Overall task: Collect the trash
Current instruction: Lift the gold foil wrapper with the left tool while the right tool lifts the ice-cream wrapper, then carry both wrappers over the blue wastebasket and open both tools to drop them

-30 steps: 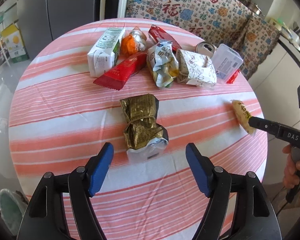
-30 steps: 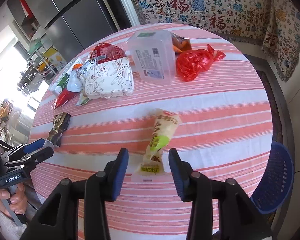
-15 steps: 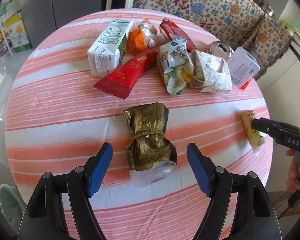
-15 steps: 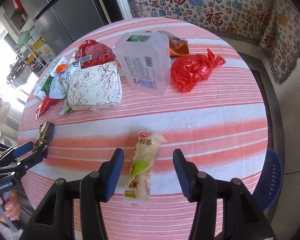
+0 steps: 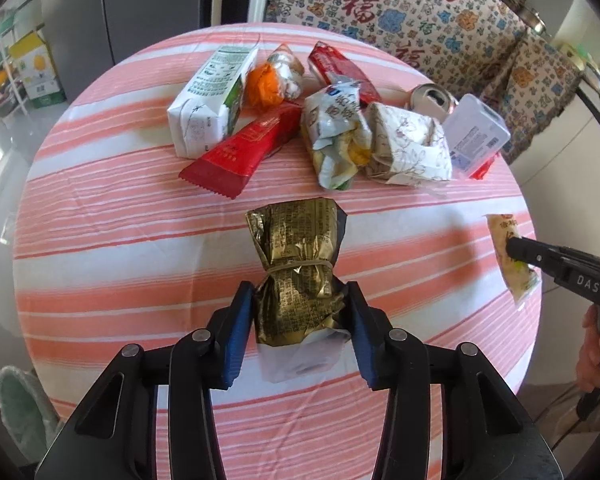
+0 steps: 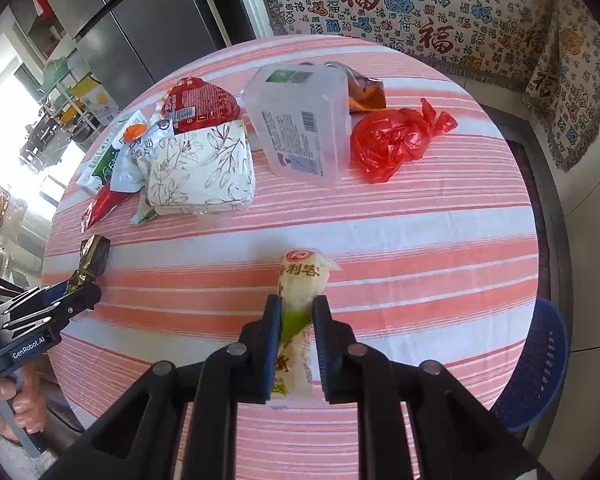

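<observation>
My left tool is closing on the gold foil packet; its blue pads already press the crumpled lower half, just below the rubber band at its waist. My right tool is clenched on the pale snack wrapper, pinching it at the green patch, with the printed end sticking out past the tips. Both pieces lie on the striped desk, near its front edge and well apart from each other.

To do this well, I would let the left pads finish squeezing before lifting, since foil crumples and can slip. I would lift both straight up and slowly, as the wrapper's free end is limp and may sag.

The right view shows a blue basket beside the desk's edge, probably the bin; the left view does not show it. It also shows a red plastic bag that is mostly hidden behind the clear plastic tub in the left view. The left view alone shows the white carton fully and a drink can.
</observation>
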Motion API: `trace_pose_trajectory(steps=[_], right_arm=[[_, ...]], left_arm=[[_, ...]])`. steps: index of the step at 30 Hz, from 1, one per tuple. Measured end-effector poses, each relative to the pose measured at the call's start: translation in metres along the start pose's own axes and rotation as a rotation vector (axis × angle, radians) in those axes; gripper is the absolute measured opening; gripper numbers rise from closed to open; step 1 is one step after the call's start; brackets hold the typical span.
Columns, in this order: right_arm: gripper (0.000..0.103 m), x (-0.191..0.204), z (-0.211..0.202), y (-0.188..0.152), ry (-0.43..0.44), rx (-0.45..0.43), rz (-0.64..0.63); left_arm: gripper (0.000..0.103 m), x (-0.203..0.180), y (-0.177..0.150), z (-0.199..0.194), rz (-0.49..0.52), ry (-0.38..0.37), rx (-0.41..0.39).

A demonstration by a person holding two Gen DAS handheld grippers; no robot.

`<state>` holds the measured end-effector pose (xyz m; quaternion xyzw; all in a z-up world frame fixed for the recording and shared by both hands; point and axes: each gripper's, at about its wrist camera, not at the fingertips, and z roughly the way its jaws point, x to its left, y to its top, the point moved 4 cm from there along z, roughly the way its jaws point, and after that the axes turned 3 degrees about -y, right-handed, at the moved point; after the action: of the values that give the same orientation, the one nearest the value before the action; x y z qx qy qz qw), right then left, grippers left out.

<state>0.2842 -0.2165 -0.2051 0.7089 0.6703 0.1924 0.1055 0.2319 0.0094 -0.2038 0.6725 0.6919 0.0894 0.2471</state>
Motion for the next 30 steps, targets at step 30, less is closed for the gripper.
trace_pose_trajectory(steps=[30], right_arm=[[0.017, -0.331, -0.069, -0.095, -0.231, -0.120, 0.440]], left_arm=[[0.046, -0.441, -0.044, 0.107, 0.447, -0.372, 0.153]])
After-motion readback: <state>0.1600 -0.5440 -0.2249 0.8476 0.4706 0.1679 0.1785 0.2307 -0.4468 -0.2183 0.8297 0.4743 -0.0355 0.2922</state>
